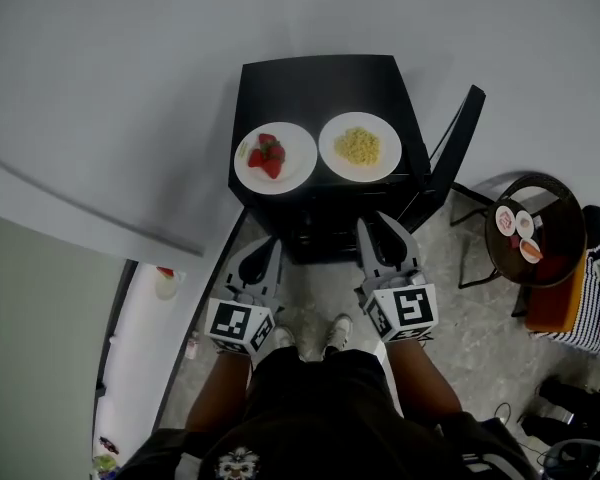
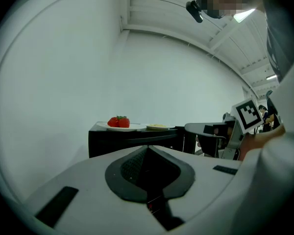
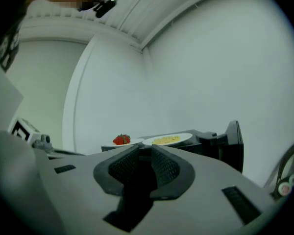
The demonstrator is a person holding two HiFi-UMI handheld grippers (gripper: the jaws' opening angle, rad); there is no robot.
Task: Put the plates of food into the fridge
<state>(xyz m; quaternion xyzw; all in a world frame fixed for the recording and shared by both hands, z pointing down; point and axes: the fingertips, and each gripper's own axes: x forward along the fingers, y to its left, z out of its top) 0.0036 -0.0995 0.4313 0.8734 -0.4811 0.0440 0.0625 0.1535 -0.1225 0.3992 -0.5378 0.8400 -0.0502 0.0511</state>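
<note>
1. Saw a black fridge [image 1: 320,83] by the wall, with its door [image 1: 458,133] swung open on the right.
2. Found two plates side by side on top of it: a strawberry plate [image 1: 298,176] on the left and a yellow food plate [image 1: 390,153] on the right.
3. Held the left tongs [image 1: 268,248] low in front of the fridge, shut tight and empty.
4. Held the right tongs [image 1: 372,226] beside them, open just a narrow crack, with nothing between.
5. Had both tongs well apart from the plates.
</note>
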